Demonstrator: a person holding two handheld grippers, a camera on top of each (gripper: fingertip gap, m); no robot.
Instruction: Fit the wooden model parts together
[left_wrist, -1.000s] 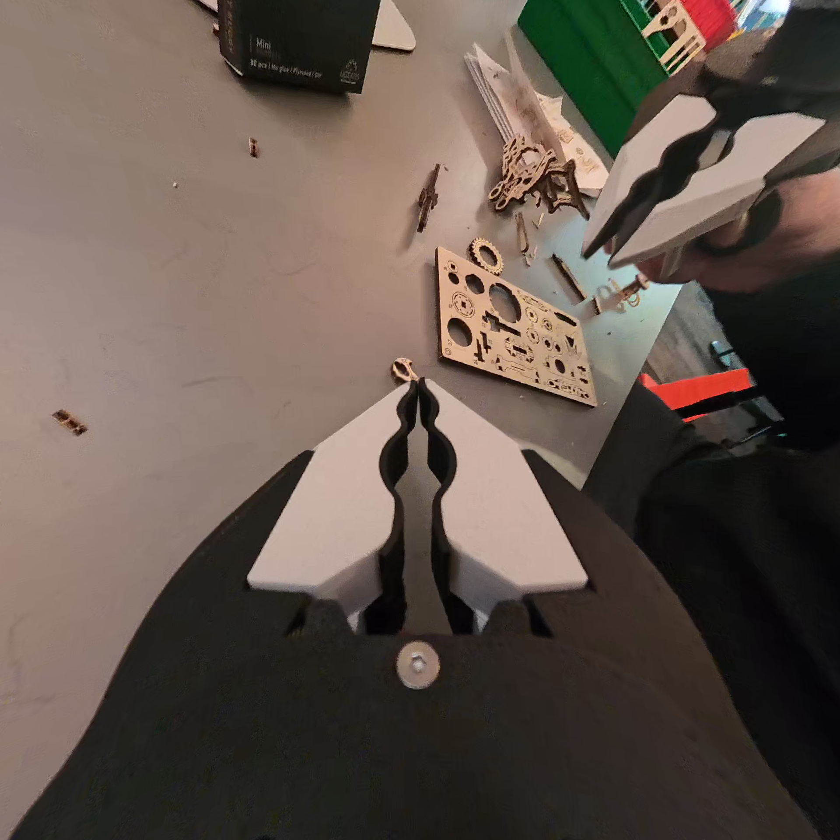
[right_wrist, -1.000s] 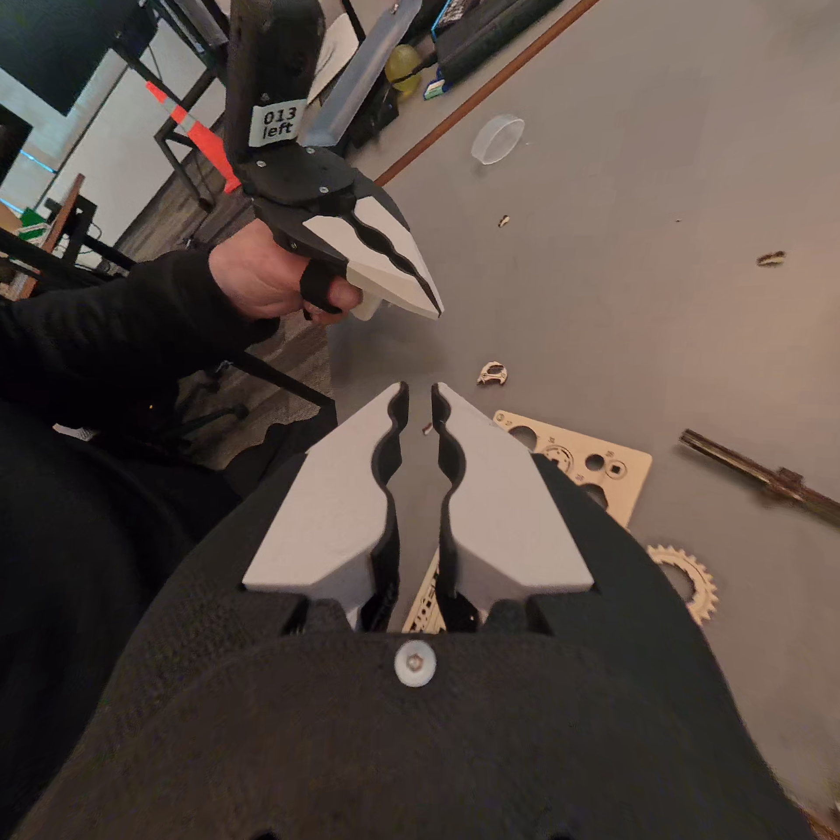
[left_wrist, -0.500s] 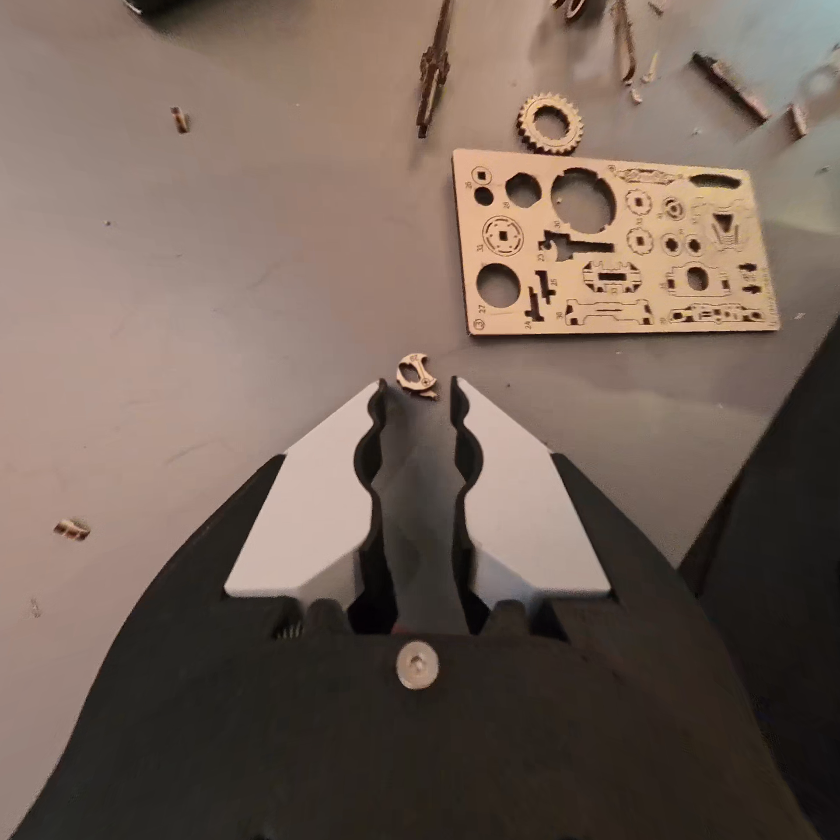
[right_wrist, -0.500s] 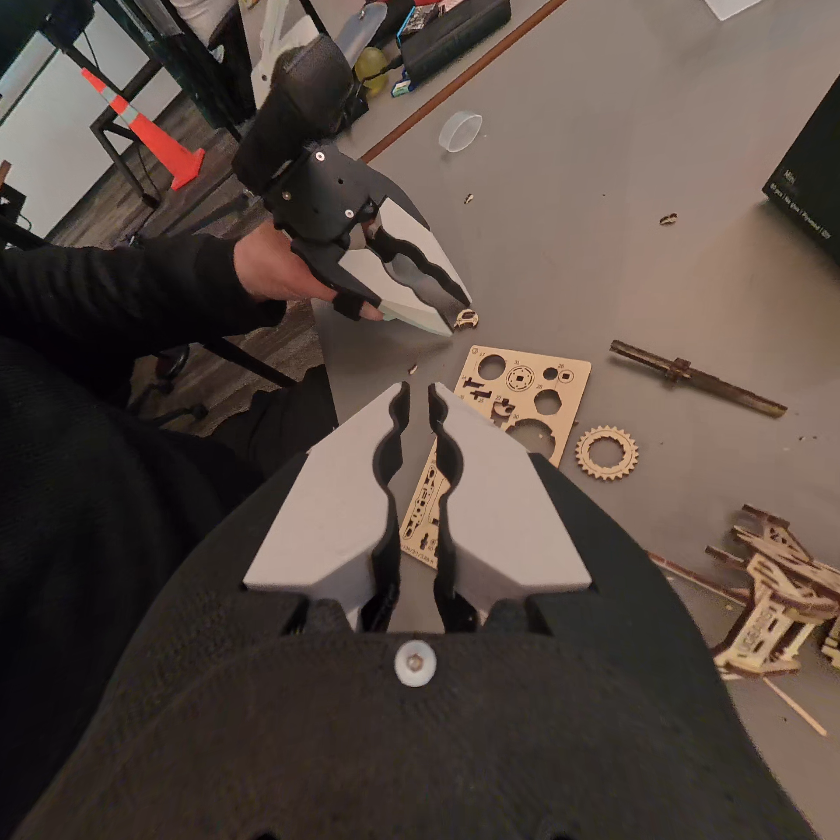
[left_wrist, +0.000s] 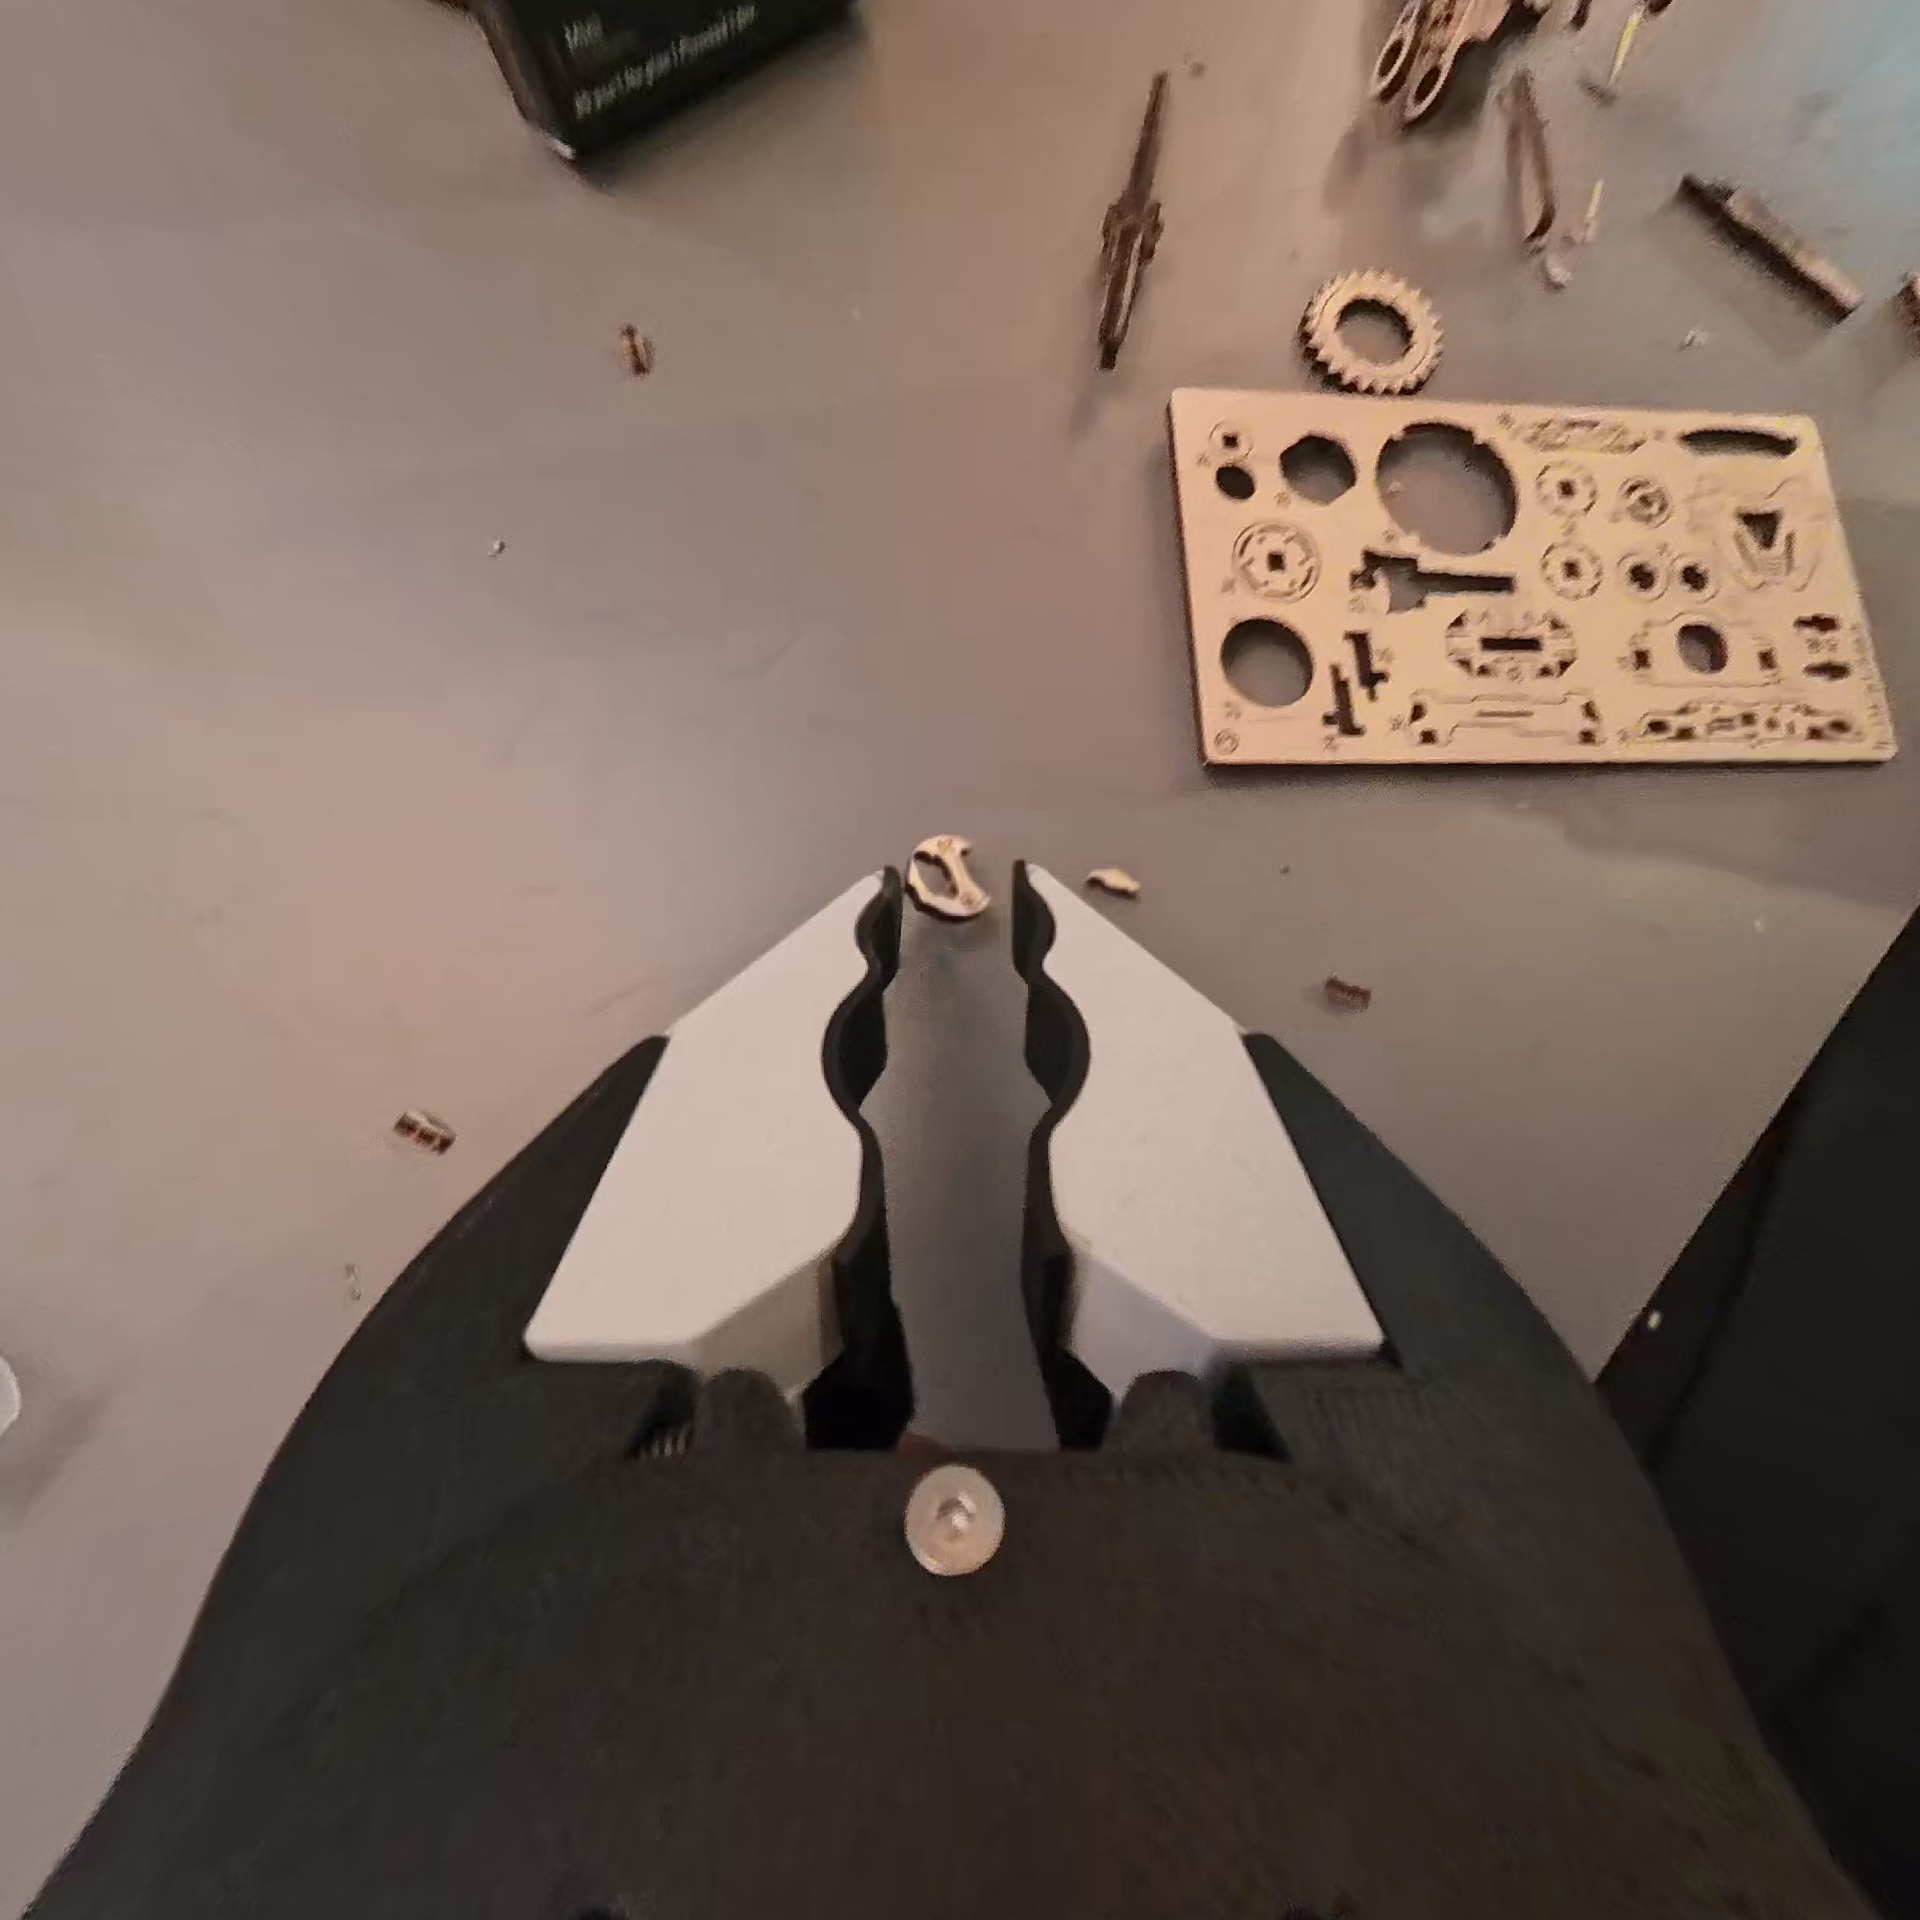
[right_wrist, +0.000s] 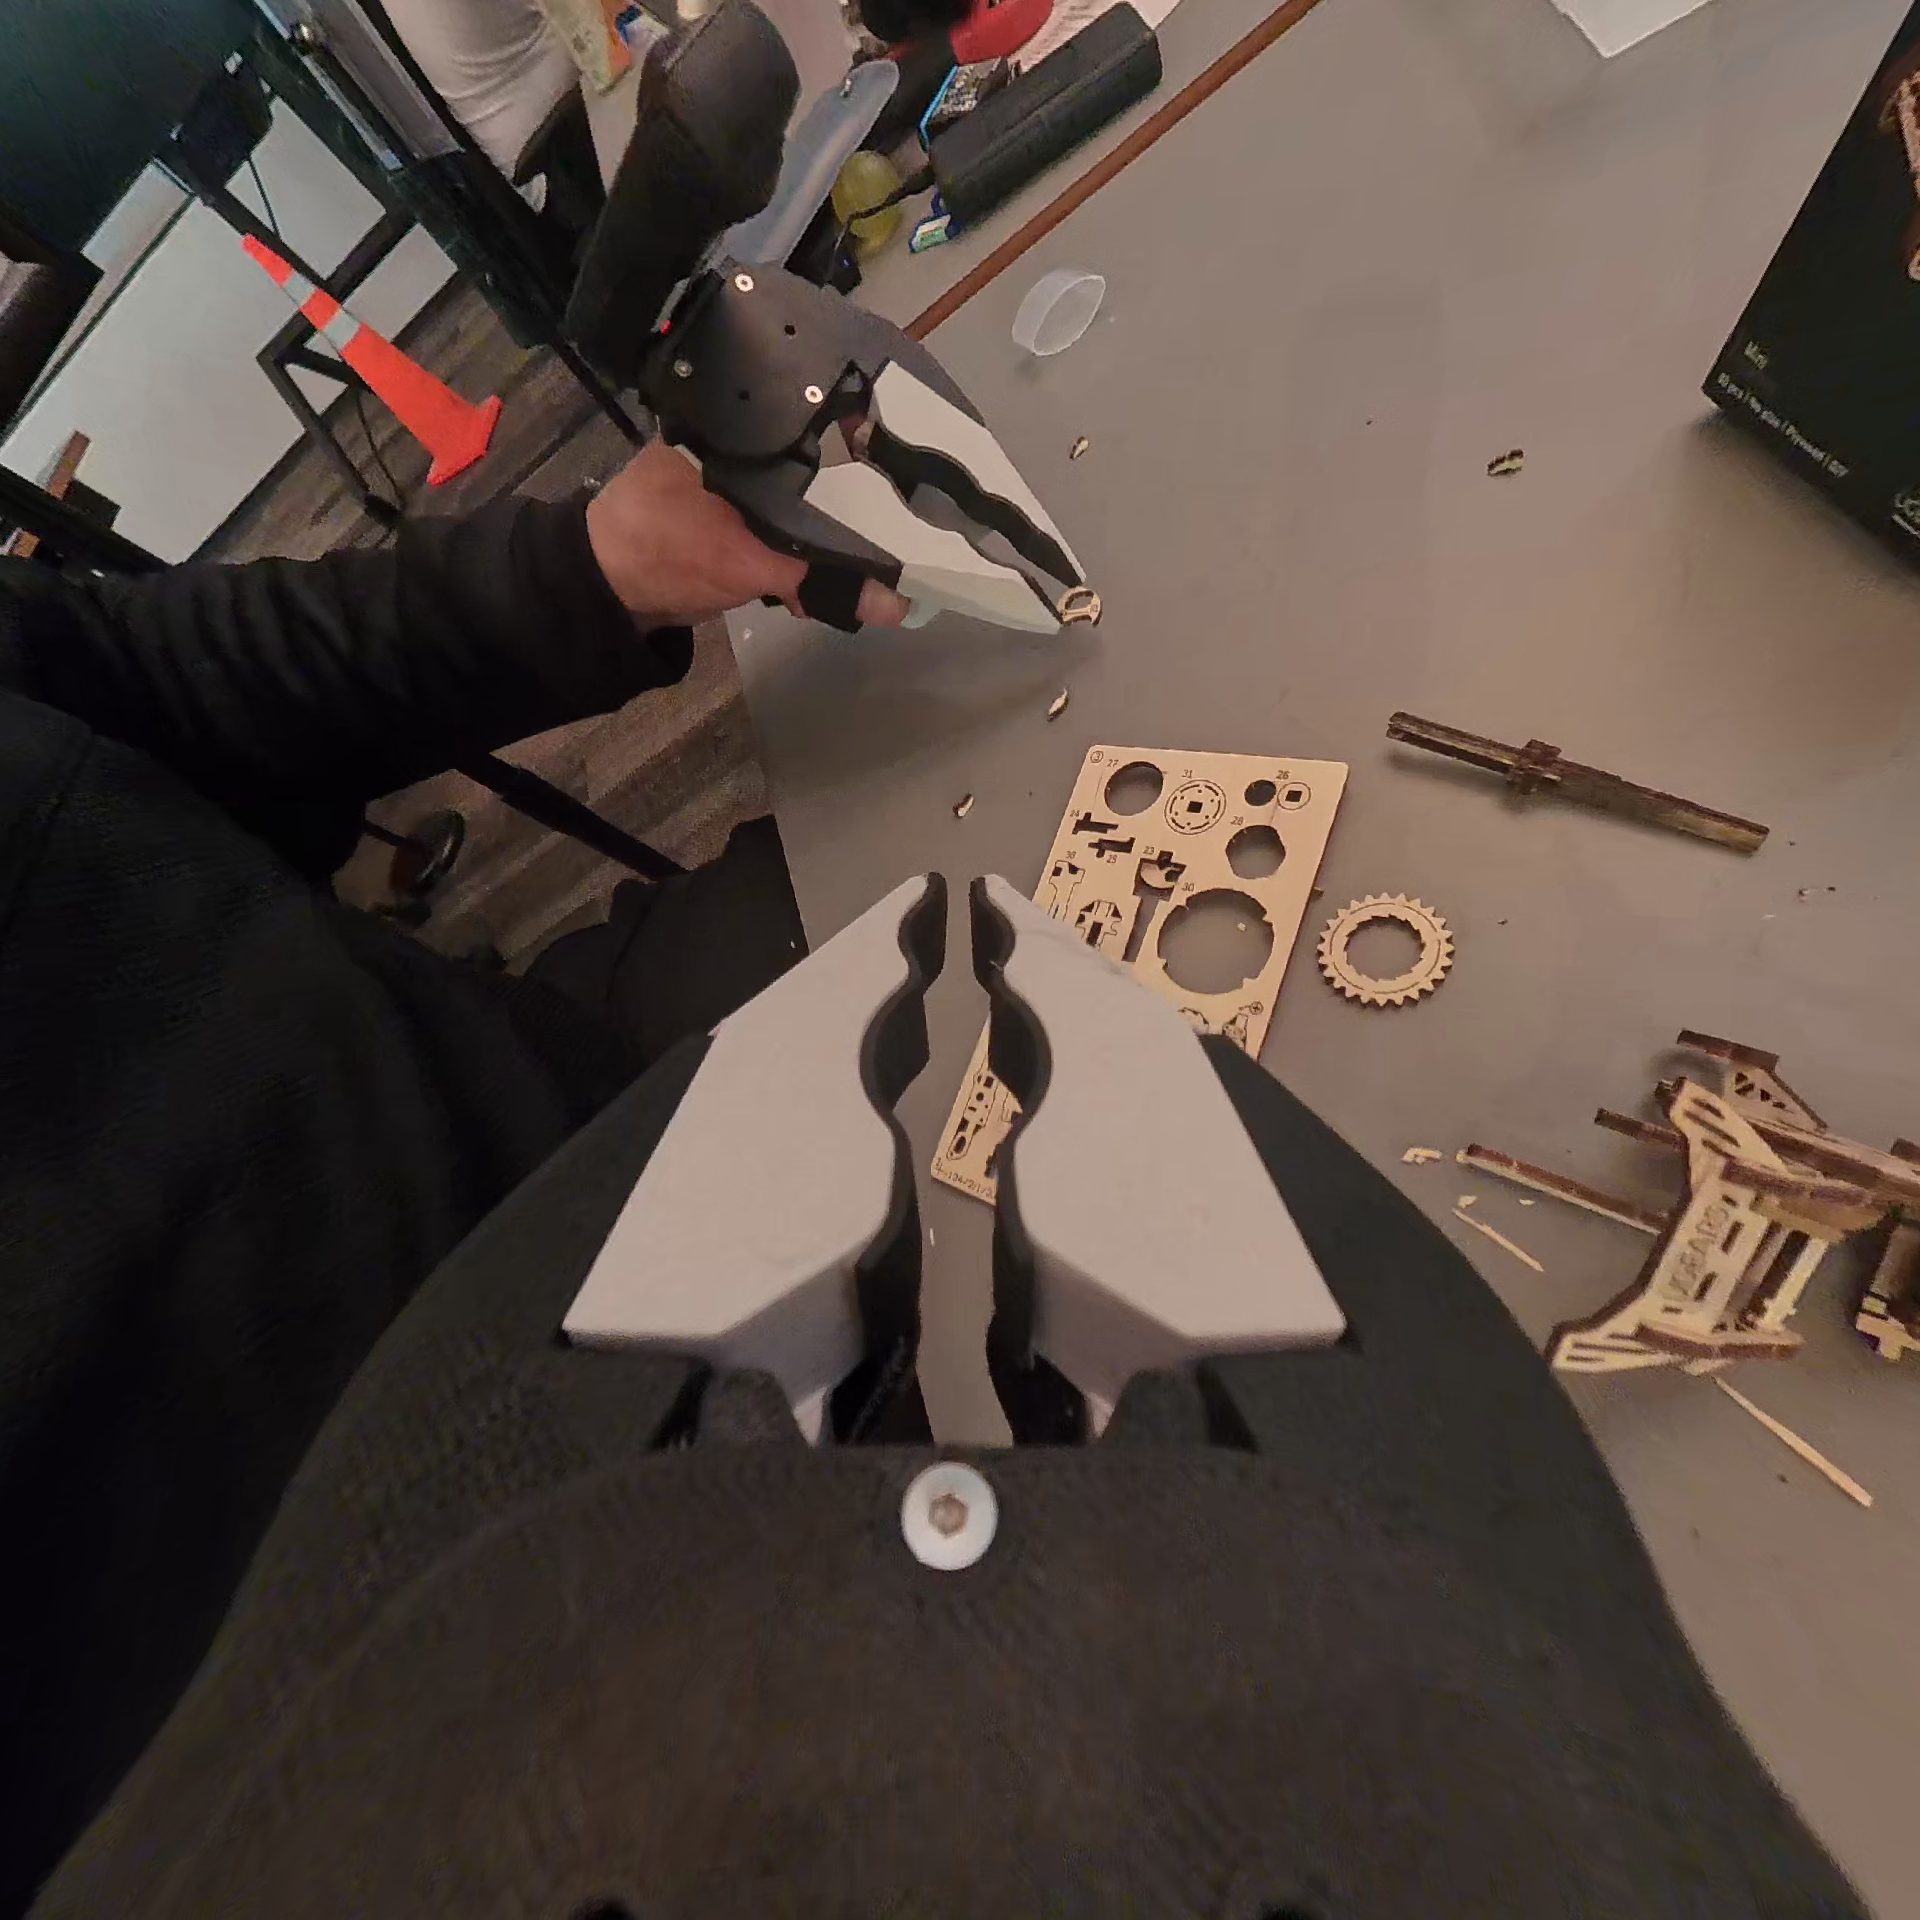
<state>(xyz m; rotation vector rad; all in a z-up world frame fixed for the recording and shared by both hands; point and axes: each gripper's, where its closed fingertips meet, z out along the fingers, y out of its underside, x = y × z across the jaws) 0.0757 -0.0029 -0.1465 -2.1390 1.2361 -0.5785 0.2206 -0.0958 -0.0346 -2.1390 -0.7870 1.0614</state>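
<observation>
In the left wrist view my left gripper (left_wrist: 952, 881) is open and low over the grey table (left_wrist: 520, 675). A small crescent-shaped wooden piece (left_wrist: 943, 879) lies on the table between its fingertips, and I cannot tell whether they touch it. The right wrist view shows the left gripper (right_wrist: 1070, 603) and this piece (right_wrist: 1081, 605) from the side. My right gripper (right_wrist: 958, 885) is empty, its tips a narrow gap apart, held above the near end of the punched wooden parts sheet (right_wrist: 1314, 831). The sheet (left_wrist: 1652, 426) lies to the right of the left gripper.
A wooden gear (right_wrist: 1335, 951), a dark shaft (right_wrist: 1579, 779) and a partly built wooden model (right_wrist: 1745, 1226) lie to the right of the sheet. A black box (right_wrist: 1829, 343) stands at the far right, with a clear plastic ring (right_wrist: 1060, 312) beyond. Small wood scraps dot the table. The table edge and my dark sleeve are at the left. My hands' fingertips stand some 20 cm from each other. From either gripper's tips it is about 15 cm to the wooden gear (right_wrist: 1335, 951). Seen from the left wrist view (left_wrist: 1390, 382) as well.
My left gripper went from shut to open and came down with its tips either side of the small crescent piece. My right gripper drew back, away from the left gripper.
</observation>
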